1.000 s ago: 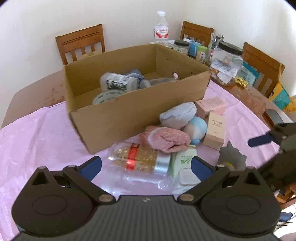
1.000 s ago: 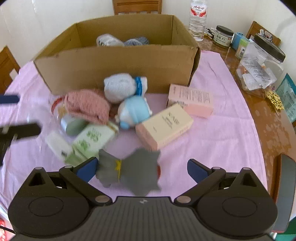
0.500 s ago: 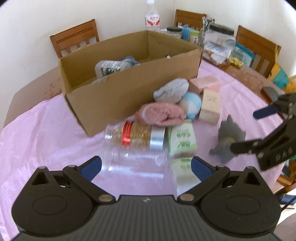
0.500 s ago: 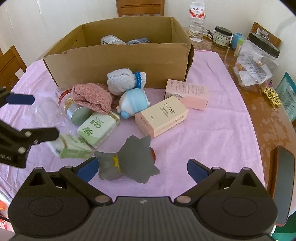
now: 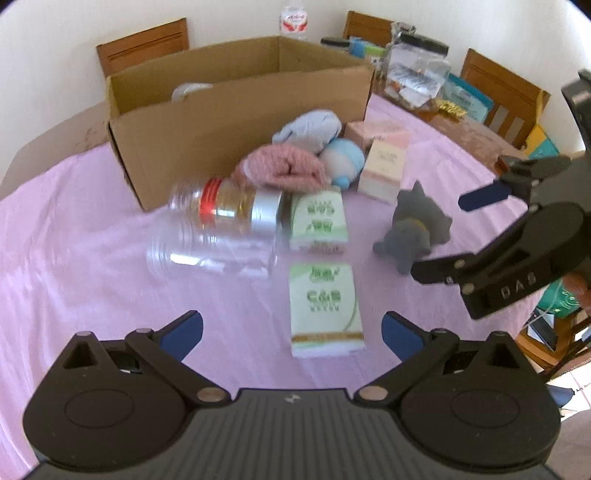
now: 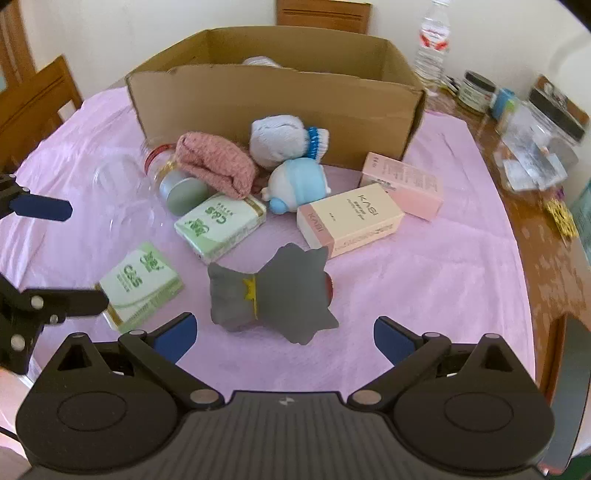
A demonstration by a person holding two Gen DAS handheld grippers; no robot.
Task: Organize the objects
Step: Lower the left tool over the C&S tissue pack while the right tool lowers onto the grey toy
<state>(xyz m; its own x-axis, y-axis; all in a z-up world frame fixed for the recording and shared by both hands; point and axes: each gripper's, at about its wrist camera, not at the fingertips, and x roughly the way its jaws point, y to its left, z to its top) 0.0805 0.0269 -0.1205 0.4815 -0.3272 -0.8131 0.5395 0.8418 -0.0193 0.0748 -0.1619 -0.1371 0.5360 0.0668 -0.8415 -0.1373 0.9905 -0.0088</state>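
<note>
Jaws: left gripper (image 5: 291,328) and right gripper (image 6: 282,334) both spread wide, nothing pinched.
Left target: green-and-white C&S carton (image 5: 325,306) lies flat just ahead, between the blue pads; likely the next pick.
Right target: grey plush cat (image 6: 271,295) on its side, centred for a straddle.
Clutter: pink knitted roll (image 6: 216,166), clear plastic jar (image 5: 218,236), loose on pink tablecloth (image 6: 424,295).
Destination: open cardboard box (image 6: 280,99) behind, presumably where they go.

Plain cream walls (image 5: 229,14) all round, daylight looks pretty bright. Wooden dining chairs (image 5: 142,46) sit against the wall straight ahead of the jaws, one more off right (image 5: 504,92). Brown wooden table (image 6: 546,266) under a pink cloth (image 6: 424,288).
</note>
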